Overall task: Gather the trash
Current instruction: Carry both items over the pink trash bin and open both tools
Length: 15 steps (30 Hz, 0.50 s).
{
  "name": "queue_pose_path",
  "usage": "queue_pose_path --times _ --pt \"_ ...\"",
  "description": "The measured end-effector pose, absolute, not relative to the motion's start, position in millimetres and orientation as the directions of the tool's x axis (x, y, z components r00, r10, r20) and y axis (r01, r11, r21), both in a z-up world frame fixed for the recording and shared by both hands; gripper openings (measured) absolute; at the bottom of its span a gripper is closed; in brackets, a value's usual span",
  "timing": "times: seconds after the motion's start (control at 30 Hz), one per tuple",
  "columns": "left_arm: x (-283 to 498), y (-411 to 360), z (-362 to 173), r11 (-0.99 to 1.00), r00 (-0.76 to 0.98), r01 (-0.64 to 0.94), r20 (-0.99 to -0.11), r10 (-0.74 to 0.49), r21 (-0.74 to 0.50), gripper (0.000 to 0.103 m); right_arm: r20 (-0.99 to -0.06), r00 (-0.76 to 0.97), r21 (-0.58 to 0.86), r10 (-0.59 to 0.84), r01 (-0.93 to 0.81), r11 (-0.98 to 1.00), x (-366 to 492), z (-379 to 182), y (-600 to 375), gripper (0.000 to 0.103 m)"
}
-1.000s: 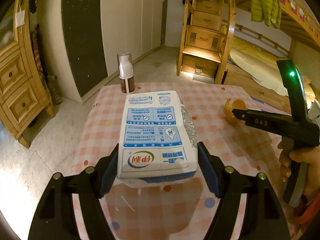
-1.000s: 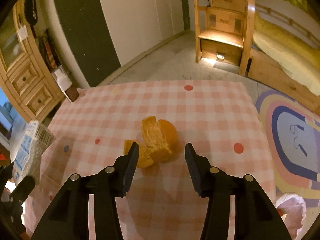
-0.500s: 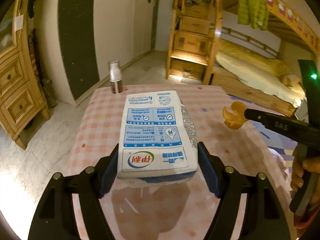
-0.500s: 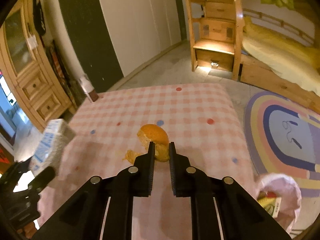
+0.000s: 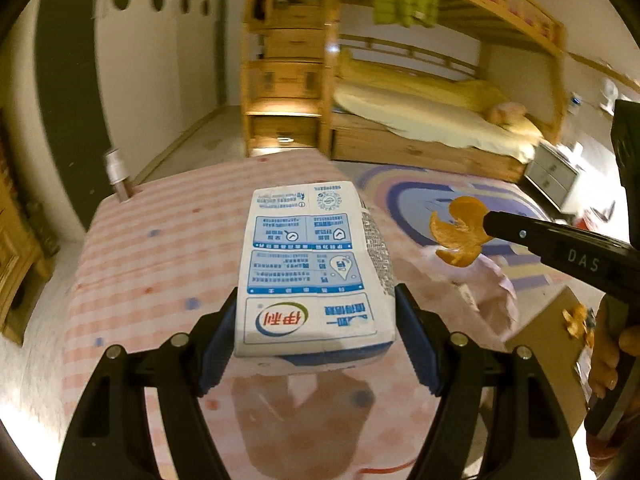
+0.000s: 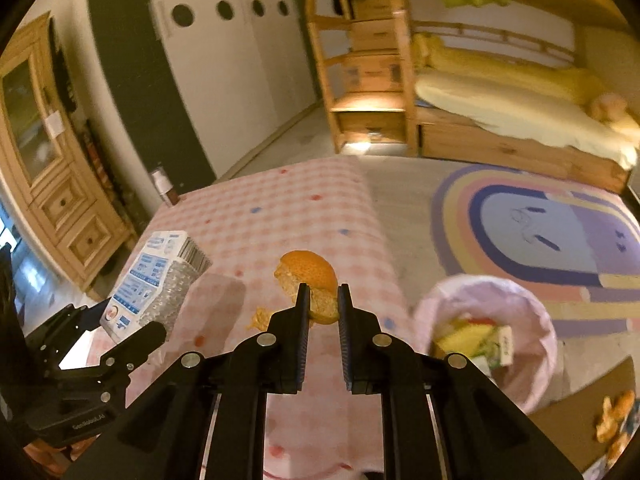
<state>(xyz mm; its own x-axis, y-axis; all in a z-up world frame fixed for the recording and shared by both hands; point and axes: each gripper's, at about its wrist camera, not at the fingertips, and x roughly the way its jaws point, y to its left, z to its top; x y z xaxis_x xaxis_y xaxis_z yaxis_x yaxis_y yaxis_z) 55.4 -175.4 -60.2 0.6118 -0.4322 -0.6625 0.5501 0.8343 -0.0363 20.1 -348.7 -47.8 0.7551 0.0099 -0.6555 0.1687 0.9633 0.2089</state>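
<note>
My left gripper is shut on a white and blue milk carton and holds it above the pink checked table. The carton also shows at the left of the right wrist view. My right gripper is shut on a piece of orange peel and holds it in the air near the table's right edge. In the left wrist view the peel hangs from the right gripper's tip. A bin lined with a pale pink bag stands on the floor below right, with trash inside.
A spray bottle stands at the table's far left corner. A cardboard sheet with more peel bits lies on the floor by the bin. A colourful rug, a bunk bed and a wooden cabinet surround the table.
My right gripper closed on the orange peel, lifted it off the table and carried it right, towards the bin. The left gripper rose and swung right with the carton.
</note>
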Motion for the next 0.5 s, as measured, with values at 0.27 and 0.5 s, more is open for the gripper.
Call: queue_pose_path --times 0.27,0.5 --pt "28.7 -255.1 -61.0 0.724 0.548 0.689 -0.666 -0.506 0.017 0.072 -0.658 0.744 0.193 -0.121 0.322 0.927 -32.2 -55.4 -407.4 0.014" --pt "19.0 -326.1 -68.4 0.623 0.472 0.782 -0.678 -0.564 0.026 0.072 -0.671 0.710 0.195 -0.212 0.446 0.874 -61.0 -70.7 -462.2 0.014"
